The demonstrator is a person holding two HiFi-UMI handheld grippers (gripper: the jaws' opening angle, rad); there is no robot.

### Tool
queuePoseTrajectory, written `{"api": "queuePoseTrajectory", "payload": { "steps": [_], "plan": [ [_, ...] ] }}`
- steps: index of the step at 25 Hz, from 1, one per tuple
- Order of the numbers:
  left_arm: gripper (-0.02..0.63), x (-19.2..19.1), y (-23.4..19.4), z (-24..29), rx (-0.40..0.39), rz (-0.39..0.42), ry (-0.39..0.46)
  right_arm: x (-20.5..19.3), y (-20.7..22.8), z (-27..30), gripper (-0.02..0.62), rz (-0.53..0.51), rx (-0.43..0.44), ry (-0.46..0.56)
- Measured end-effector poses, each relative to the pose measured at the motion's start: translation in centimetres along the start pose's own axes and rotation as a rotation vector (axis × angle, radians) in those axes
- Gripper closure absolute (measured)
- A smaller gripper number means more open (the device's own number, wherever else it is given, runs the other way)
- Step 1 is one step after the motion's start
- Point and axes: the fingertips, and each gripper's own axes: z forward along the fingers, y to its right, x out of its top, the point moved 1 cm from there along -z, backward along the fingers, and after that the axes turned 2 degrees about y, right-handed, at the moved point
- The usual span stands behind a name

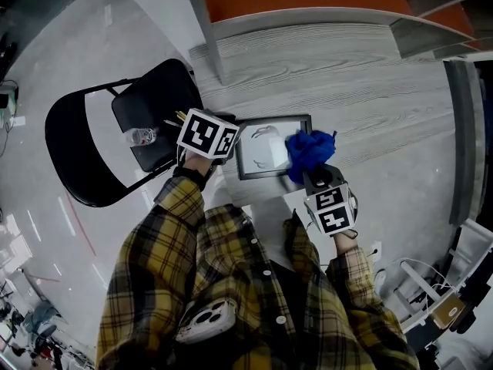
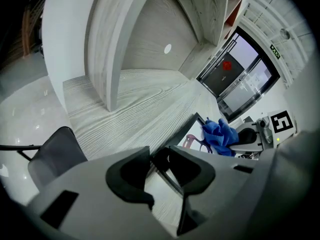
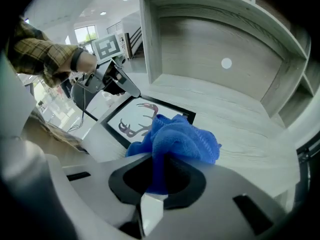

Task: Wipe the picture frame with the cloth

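As seen from the head view, the cloth (image 1: 310, 151) sits on the picture frame's (image 1: 266, 146) right end, so sweep it toward the far end.

Left gripper view: the left claw (image 2: 162, 166) pinches the frame's edge. Hold firm.

Right gripper view: the right claw (image 3: 162, 179) grips the bunched cloth. Press lightly.

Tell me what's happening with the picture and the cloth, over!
Left tongs clamped on picture frame, at its edge. Right tongs clamped on blue cloth, cloth over frame's right end. Nothing in the way.

shirt (image 1: 154, 268): yellow-black plaid | left gripper (image 2: 161, 166), right gripper (image 3: 160, 176): grey bodies, black jaws | marker cubes (image 1: 206, 135): black-white
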Motion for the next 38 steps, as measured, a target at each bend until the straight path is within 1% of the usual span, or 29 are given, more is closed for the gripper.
{"api": "queuePoseTrajectory", "payload": {
  "steps": [4, 6, 7, 10, 13, 15, 16, 17, 19, 22, 23, 27, 29, 34, 38],
  "plan": [
    [0.482, 0.1, 0.0, 0.0, -0.006, 0.006, 0.004, -2.0, -0.8, -0.4, 0.545, 0.008, 0.025, -0.04],
    [0.482, 0.0, 0.0, -0.1, -0.005, 0.007, 0.007, -1.8, -0.9, -0.7, 0.545, 0.019, 0.026, -0.024],
    [0.482, 0.0, 0.1, -0.1, -0.005, 0.006, 0.008, -1.0, -0.8, -1.2, 0.545, 0.035, 0.026, 0.002],
    [0.482, -0.1, 0.3, 0.0, -0.006, 0.007, 0.01, 3.8, 0.0, -3.2, 0.545, 0.076, 0.015, 0.139],
    [0.482, 0.0, 0.3, 0.1, -0.008, 0.009, 0.014, 9.7, 1.0, -4.6, 0.545, 0.069, 0.001, 0.273],
    [0.482, 0.0, 0.2, 0.1, -0.01, 0.008, 0.015, 12.7, 1.6, -4.2, 0.545, 0.065, -0.007, 0.323],
    [0.483, -0.1, 0.2, 0.1, -0.012, 0.008, 0.015, 13.7, 1.8, -3.5, 0.545, 0.064, -0.012, 0.33],
    [0.483, -0.1, 0.2, 0.1, -0.014, 0.009, 0.016, 14.2, 2.0, -2.4, 0.545, 0.066, -0.019, 0.325],
    [0.483, -0.1, 0.1, 0.1, -0.02, 0.009, 0.018, 14.1, 2.4, 0.6, 0.545, 0.069, -0.037, 0.276],
    [0.486, -0.1, 0.0, 0.3, -0.032, 0.009, 0.024, 11.8, 2.6, 5.0, 0.545, 0.055, -0.078, 0.161],
    [0.486, -0.1, 0.0, 0.3, -0.034, 0.01, 0.024, 11.0, 2.6, 5.9, 0.545, 0.048, -0.096, 0.146],
    [0.486, -0.2, 0.0, 0.1, -0.038, 0.008, 0.028, 9.7, 2.0, 6.3, 0.545, 0.04, -0.167, 0.183],
    [0.488, -0.2, 0.0, 0.0, -0.036, 0.001, 0.033, 9.4, 1.6, 6.2, 0.545, 0.062, -0.16, 0.159],
    [0.488, -0.1, -0.1, 0.0, -0.034, 0.001, 0.034, 8.1, 0.6, 5.7, 0.545, 0.112, -0.102, 0.103],
    [0.488, -0.2, -0.1, 0.1, -0.032, -0.001, 0.037, 6.5, -1.0, 4.9, 0.545, 0.121, -0.064, 0.072]
  ]
}}
